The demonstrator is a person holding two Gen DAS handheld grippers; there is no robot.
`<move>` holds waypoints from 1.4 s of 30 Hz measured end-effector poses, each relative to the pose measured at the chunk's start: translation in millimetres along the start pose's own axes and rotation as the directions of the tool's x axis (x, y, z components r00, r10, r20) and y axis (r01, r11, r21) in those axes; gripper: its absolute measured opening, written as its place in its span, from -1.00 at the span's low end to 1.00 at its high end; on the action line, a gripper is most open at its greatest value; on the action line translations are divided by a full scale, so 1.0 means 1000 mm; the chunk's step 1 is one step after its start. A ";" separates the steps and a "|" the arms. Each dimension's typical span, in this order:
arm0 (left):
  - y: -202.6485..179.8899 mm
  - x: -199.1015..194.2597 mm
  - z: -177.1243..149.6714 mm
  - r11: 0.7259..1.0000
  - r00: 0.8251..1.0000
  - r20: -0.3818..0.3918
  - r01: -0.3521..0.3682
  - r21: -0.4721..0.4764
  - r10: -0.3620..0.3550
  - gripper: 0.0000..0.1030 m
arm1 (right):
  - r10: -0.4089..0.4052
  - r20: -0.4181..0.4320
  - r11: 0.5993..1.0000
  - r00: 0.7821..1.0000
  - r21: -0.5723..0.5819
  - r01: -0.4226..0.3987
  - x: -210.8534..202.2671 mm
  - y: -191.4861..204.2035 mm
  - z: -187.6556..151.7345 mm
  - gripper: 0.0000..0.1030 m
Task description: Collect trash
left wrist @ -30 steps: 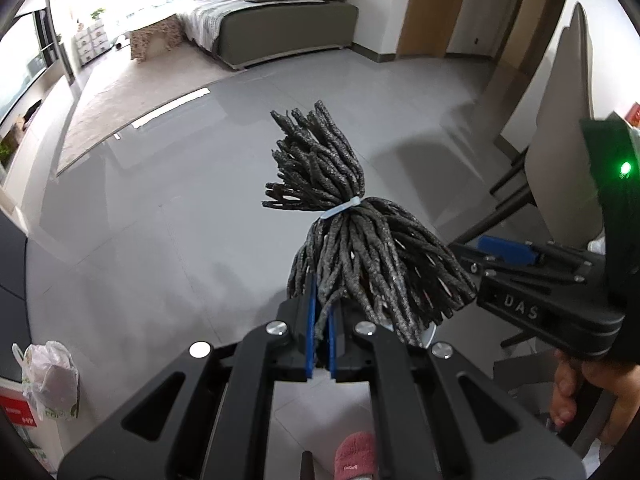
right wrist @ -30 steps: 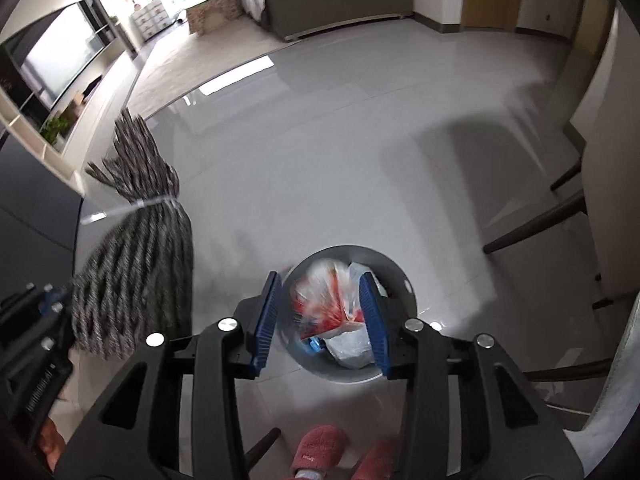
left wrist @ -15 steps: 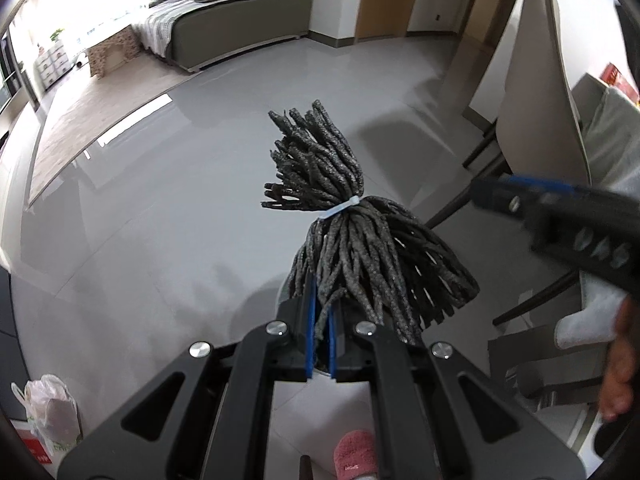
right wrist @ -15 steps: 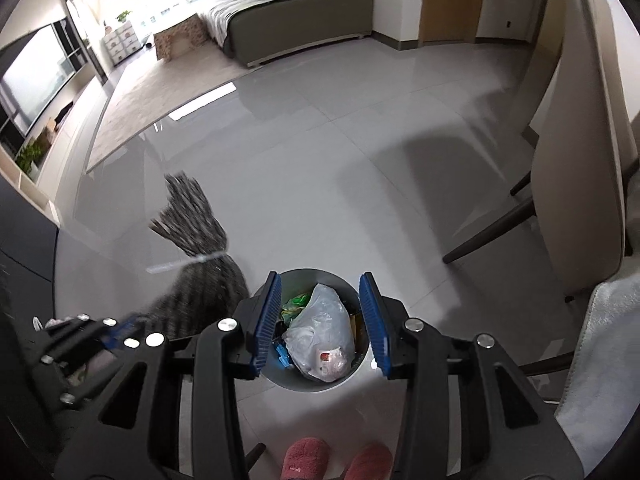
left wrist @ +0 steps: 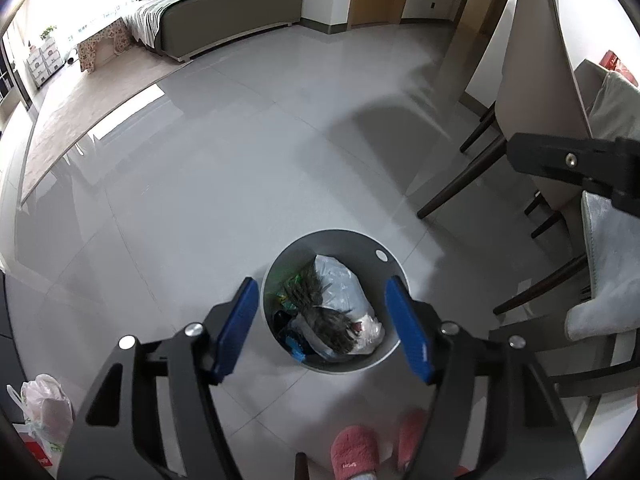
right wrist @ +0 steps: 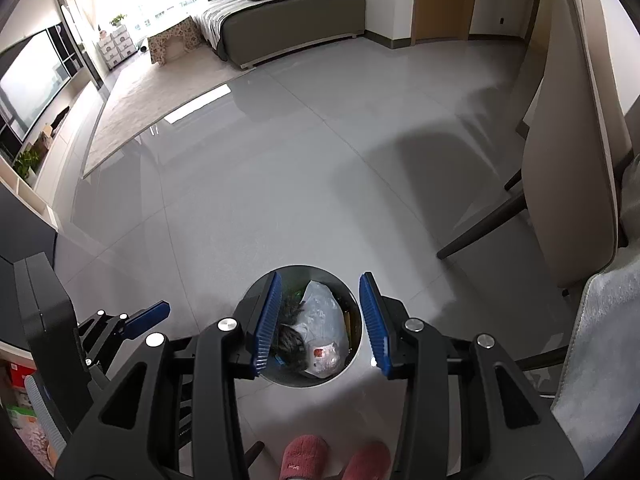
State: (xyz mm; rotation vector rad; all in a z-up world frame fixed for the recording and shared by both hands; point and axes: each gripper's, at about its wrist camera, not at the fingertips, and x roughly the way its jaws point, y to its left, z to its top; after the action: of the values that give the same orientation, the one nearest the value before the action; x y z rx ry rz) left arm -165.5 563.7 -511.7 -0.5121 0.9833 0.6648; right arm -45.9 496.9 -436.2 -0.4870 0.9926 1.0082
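The left gripper (left wrist: 326,326) has just been opening; its jaws stand apart with nothing between them. Directly below it the grey mop head (left wrist: 330,320) lies in the round bin (left wrist: 384,360) on a white bag (left wrist: 340,280). To its right, the right gripper (right wrist: 320,318) hangs over the same bin, jaws apart and empty.

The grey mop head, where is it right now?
In the left wrist view the mop head lies inside the round grey bin, on the clear plastic bag, below the open left gripper.
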 end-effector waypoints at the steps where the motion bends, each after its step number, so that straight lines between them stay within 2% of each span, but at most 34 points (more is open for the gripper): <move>1: 0.001 -0.002 0.000 1.000 1.000 0.000 -0.001 -0.002 0.001 0.29 | 0.000 0.000 1.000 1.000 0.001 0.000 -0.001 0.000 0.001 -0.24; 7: -0.002 -0.030 0.005 1.000 1.000 0.006 -0.005 -0.013 0.005 0.29 | 0.008 0.008 1.000 1.000 -0.001 -0.008 -0.018 0.001 0.009 -0.24; 12: -0.001 -0.078 0.020 1.000 1.000 0.017 -0.017 -0.019 0.018 0.29 | 0.016 0.024 1.000 1.000 -0.011 -0.015 -0.056 0.006 0.025 -0.22; 14: -0.002 -0.101 0.029 0.999 0.999 0.013 -0.036 -0.016 0.036 0.34 | 0.021 0.030 1.000 0.999 -0.011 -0.021 -0.074 0.007 0.031 -0.09; 21: -0.029 -0.188 0.063 0.999 0.998 0.060 -0.028 0.037 0.025 0.53 | 0.013 0.052 1.000 0.999 -0.017 -0.012 -0.161 0.004 0.045 0.30; 24: -0.052 -0.222 0.077 0.997 0.997 0.081 -0.001 0.072 -0.005 0.60 | -0.018 0.079 0.999 0.997 0.037 0.015 -0.205 -0.010 0.042 0.55; 27: -0.084 -0.253 0.090 0.990 0.994 0.096 0.032 0.137 -0.045 0.62 | -0.087 0.110 0.993 0.990 0.092 0.077 -0.250 -0.032 0.036 0.59; 32: -0.142 -0.293 0.100 0.954 0.985 0.098 0.110 0.278 -0.142 0.62 | -0.240 0.155 0.953 0.958 0.224 0.202 -0.326 -0.075 0.017 0.66; 36: -0.199 -0.323 0.101 0.896 0.972 0.079 0.172 0.410 -0.222 0.62 | -0.364 0.139 0.875 0.921 0.390 0.287 -0.388 -0.121 -0.006 0.66; 39: -0.241 -0.344 0.097 0.847 0.962 0.052 0.208 0.488 -0.267 0.63 | -0.420 0.118 0.807 0.900 0.502 0.311 -0.429 -0.153 -0.031 0.66; 42: -0.281 -0.367 0.088 0.799 0.949 0.032 0.246 0.549 -0.314 0.68 | -0.476 0.106 0.752 0.873 0.564 0.341 -0.467 -0.181 -0.058 0.66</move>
State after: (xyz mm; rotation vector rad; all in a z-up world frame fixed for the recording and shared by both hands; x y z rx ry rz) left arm -55.9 325.8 -120.9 -0.1049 0.9047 0.1264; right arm 4.8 146.0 -77.2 -0.0978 0.8414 0.3461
